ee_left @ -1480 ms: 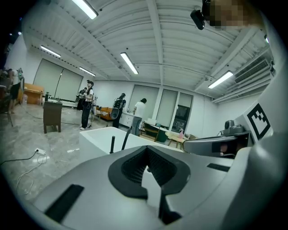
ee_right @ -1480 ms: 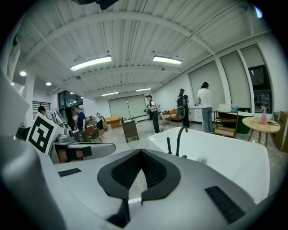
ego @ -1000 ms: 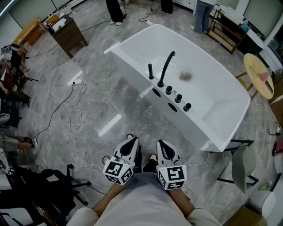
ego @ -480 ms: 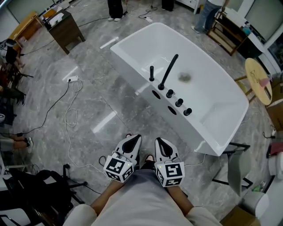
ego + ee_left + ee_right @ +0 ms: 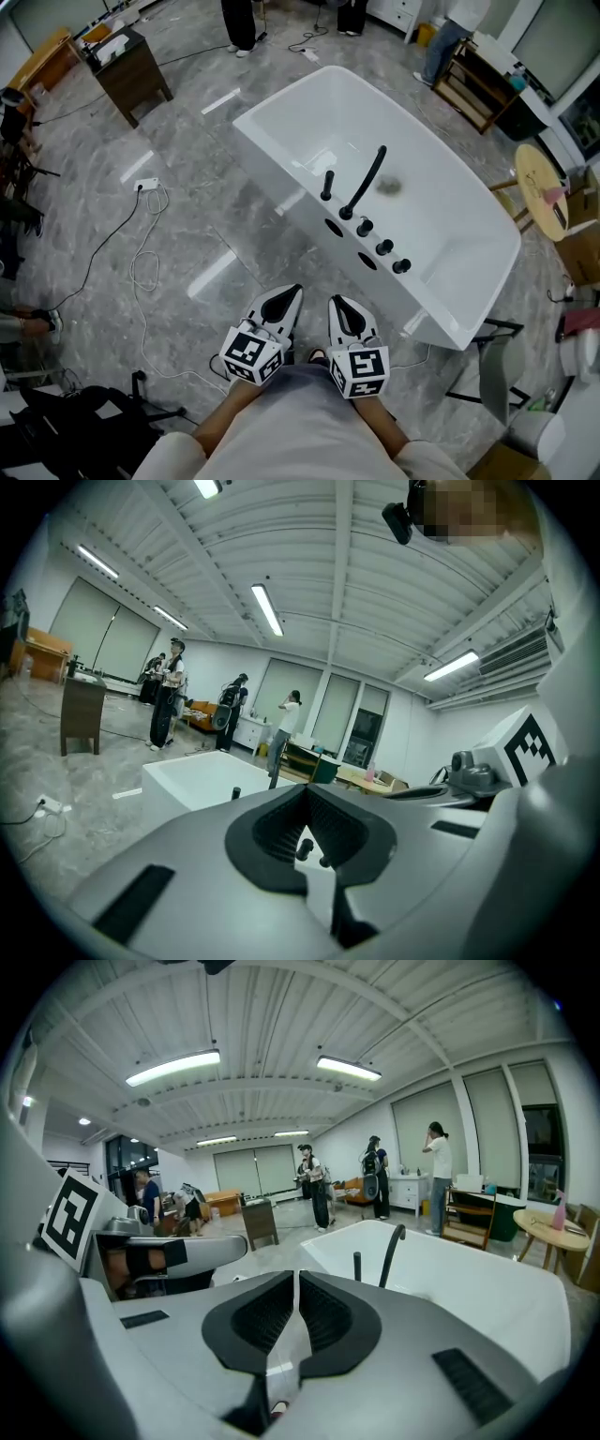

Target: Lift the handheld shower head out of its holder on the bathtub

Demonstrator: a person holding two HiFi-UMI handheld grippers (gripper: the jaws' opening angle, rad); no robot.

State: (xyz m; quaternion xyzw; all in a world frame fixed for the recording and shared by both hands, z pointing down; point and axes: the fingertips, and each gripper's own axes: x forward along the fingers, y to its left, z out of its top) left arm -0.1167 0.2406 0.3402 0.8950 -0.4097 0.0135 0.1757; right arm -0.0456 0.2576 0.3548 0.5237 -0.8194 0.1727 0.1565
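The handheld shower head (image 5: 327, 185) is a short black rod standing upright in its holder on the near rim of the white bathtub (image 5: 265, 137). Beside it are a curved black spout (image 5: 367, 182) and three black knobs (image 5: 383, 247). My left gripper (image 5: 294, 292) and right gripper (image 5: 335, 300) are side by side low in the head view, over the floor and well short of the tub. Both are shut and hold nothing. The left gripper view shows the shower head (image 5: 235, 792) beyond the closed jaws. In the right gripper view the shower head (image 5: 357, 1266) stands left of the spout (image 5: 389, 1252).
Cables (image 5: 148, 265) and a power strip (image 5: 145, 185) lie on the grey marble floor to the left. A dark cabinet (image 5: 127, 66) stands far left, a round wooden table (image 5: 539, 183) and shelf (image 5: 476, 82) to the right. People stand beyond the tub. A black chair (image 5: 75, 422) sits at the lower left.
The bathtub has drawn closer and lower in the head view as both grippers travelled forward towards it. Both have stayed shut and empty.
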